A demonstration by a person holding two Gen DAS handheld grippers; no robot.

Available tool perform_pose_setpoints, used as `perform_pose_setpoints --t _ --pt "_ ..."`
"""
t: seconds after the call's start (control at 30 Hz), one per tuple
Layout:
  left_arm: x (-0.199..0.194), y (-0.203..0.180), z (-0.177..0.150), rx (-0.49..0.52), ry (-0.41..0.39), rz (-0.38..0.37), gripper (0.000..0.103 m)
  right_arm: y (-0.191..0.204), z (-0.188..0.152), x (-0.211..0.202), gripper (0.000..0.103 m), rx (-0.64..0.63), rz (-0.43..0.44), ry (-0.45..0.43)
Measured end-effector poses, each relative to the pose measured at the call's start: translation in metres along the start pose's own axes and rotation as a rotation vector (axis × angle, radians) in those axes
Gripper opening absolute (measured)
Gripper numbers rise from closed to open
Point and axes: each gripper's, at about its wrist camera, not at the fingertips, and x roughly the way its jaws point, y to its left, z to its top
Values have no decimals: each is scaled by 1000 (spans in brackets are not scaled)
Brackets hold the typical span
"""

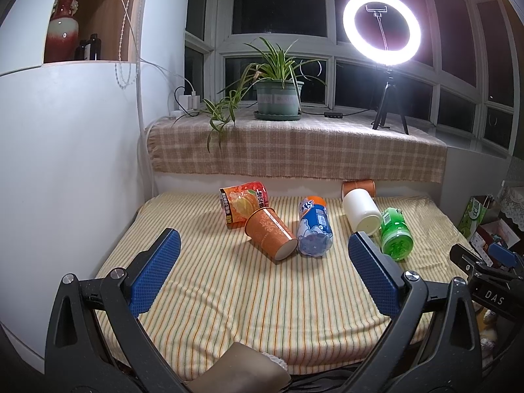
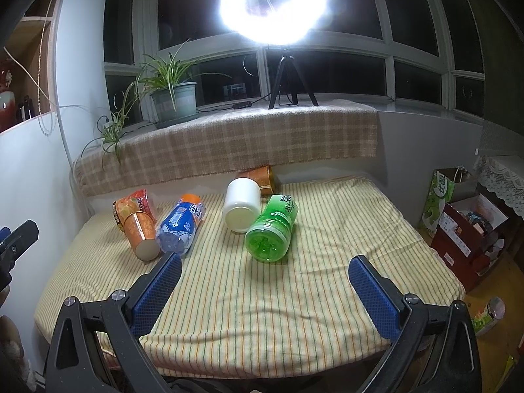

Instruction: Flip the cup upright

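Several cups lie on their sides on a striped cloth-covered table (image 1: 229, 294). An orange paper cup (image 1: 270, 237) lies in front of a red-orange printed cup (image 1: 244, 203). A blue cup (image 1: 314, 229), a white cup (image 1: 360, 211), a green cup (image 1: 394, 237) and a copper cup (image 1: 358, 186) lie to the right. In the right wrist view I see the orange paper cup (image 2: 140, 234), blue cup (image 2: 181, 226), white cup (image 2: 242, 204) and green cup (image 2: 271, 229). My left gripper (image 1: 262, 252) is open and empty, short of the cups. My right gripper (image 2: 265, 273) is open and empty, just before the green cup.
A plaid-covered sill (image 1: 294, 150) behind the table holds a potted plant (image 1: 278, 95) and a ring light on a tripod (image 1: 381, 29). A white wall (image 1: 65, 163) borders the left. Boxes and clutter (image 2: 465, 229) stand on the floor at the right.
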Motion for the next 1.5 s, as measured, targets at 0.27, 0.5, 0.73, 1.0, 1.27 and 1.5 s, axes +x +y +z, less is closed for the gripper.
perform_pose_setpoints --t 0.27,0.5,0.73,1.0,1.27,1.5 --pt "22 -7 -11 3 18 1 103 1 4 11 103 3 10 29" --pt "31 -5 -9 4 39 0 103 1 8 21 103 1 24 51" --pt "42 -4 -10 5 66 4 103 5 14 37 103 -13 48 73" --pt "57 8 -16 -8 111 27 103 3 32 74 103 -20 94 130" --pt "71 25 -25 -28 148 63 103 -1 62 128 102 -32 137 215" --pt "81 39 -31 -43 172 91 103 3 91 183 101 -57 145 293"
